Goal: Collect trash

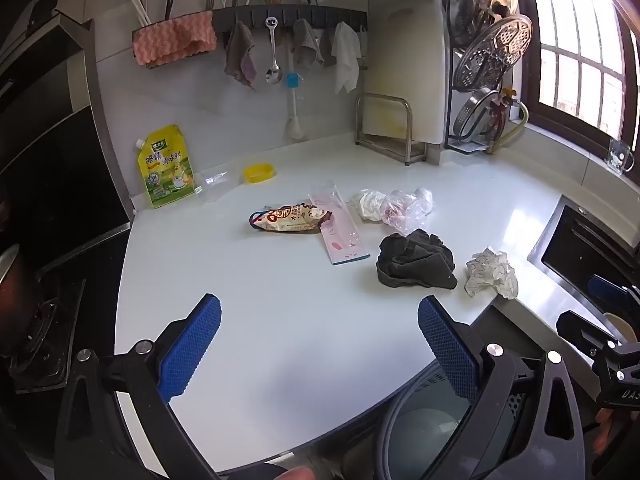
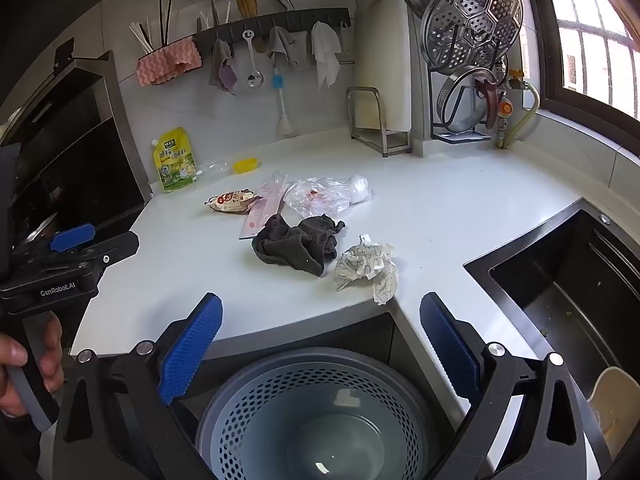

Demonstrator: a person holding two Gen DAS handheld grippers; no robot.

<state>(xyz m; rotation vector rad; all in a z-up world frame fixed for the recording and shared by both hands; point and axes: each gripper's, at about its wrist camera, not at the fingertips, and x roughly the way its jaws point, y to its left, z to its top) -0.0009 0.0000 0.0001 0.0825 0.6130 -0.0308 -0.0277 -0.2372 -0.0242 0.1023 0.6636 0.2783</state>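
Trash lies on the white counter (image 1: 260,320): a crumpled printed paper (image 1: 491,273) (image 2: 366,267) at the front edge, a dark grey rag (image 1: 416,260) (image 2: 298,246), a clear plastic bag (image 1: 406,208) (image 2: 326,196) with white tissue (image 1: 370,204), a pink flat wrapper (image 1: 340,228) (image 2: 264,210) and a brown snack packet (image 1: 290,218) (image 2: 231,201). My left gripper (image 1: 320,340) is open and empty above the counter's front. My right gripper (image 2: 320,340) is open and empty, above a grey perforated bin (image 2: 312,412) below the counter edge.
A yellow seasoning pouch (image 1: 166,166), a clear container (image 1: 214,182) and a yellow lid (image 1: 259,172) stand at the back left. A black sink (image 2: 568,280) is on the right, a stove (image 1: 36,340) on the left. A cutting board rack (image 1: 386,124) and steamer trays (image 2: 472,20) stand behind.
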